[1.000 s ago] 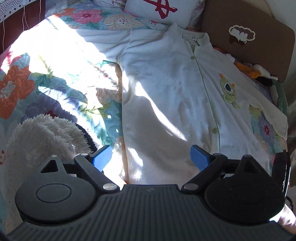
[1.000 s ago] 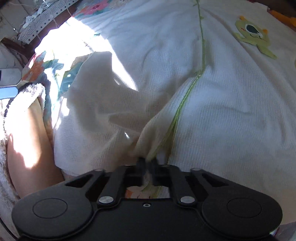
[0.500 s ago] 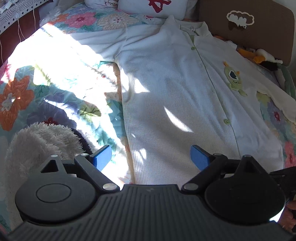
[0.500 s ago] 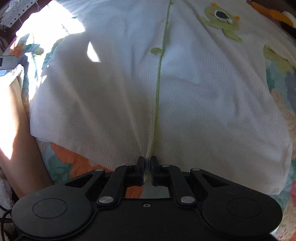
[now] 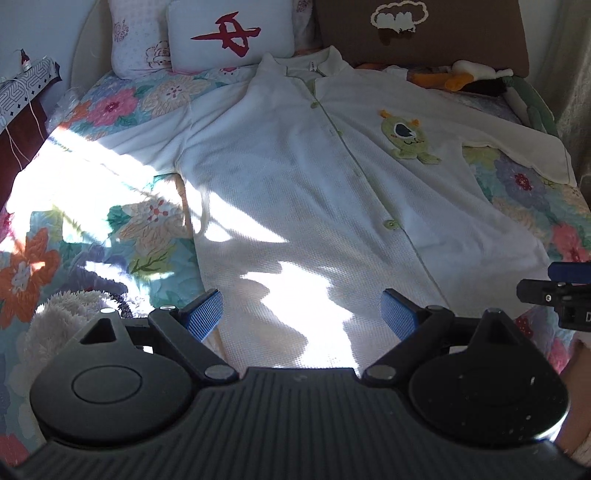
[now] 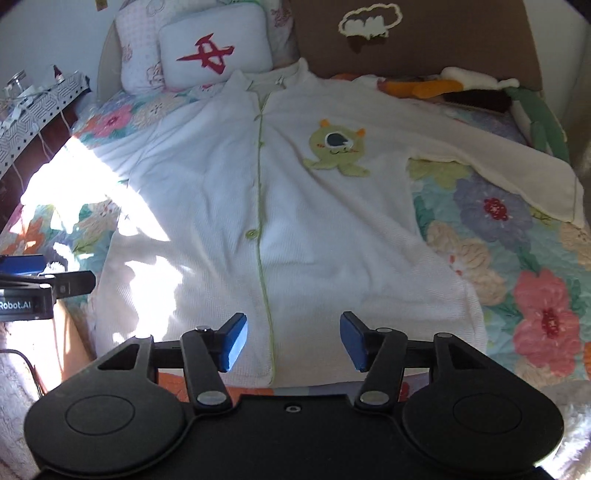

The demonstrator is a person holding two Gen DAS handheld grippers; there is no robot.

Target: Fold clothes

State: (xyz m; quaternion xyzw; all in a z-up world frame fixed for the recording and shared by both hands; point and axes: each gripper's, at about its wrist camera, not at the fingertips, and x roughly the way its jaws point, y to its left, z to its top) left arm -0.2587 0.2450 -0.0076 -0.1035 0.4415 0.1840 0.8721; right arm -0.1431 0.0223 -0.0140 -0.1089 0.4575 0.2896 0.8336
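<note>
A long white button-front garment (image 5: 303, 192) with a green monster patch (image 5: 406, 140) lies flat, front up, on a floral quilt (image 5: 110, 221). It also shows in the right wrist view (image 6: 295, 206), sleeves spread to both sides. My left gripper (image 5: 302, 314) is open and empty above the hem's left part. My right gripper (image 6: 293, 341) is open and empty above the hem at the green button placket (image 6: 264, 258). Each gripper shows at the edge of the other's view.
Pillows (image 5: 229, 37) and a brown headboard cushion (image 5: 421, 33) stand at the bed's head. Plush toys (image 6: 461, 88) lie at the back right. A side table (image 6: 33, 107) stands at the left. A fluffy white sleeve (image 5: 55, 321) shows near my left gripper.
My right gripper has let go of the hem at the placket and opened. Both grippers have pulled back and risen, so the whole garment now shows, lying flat.
</note>
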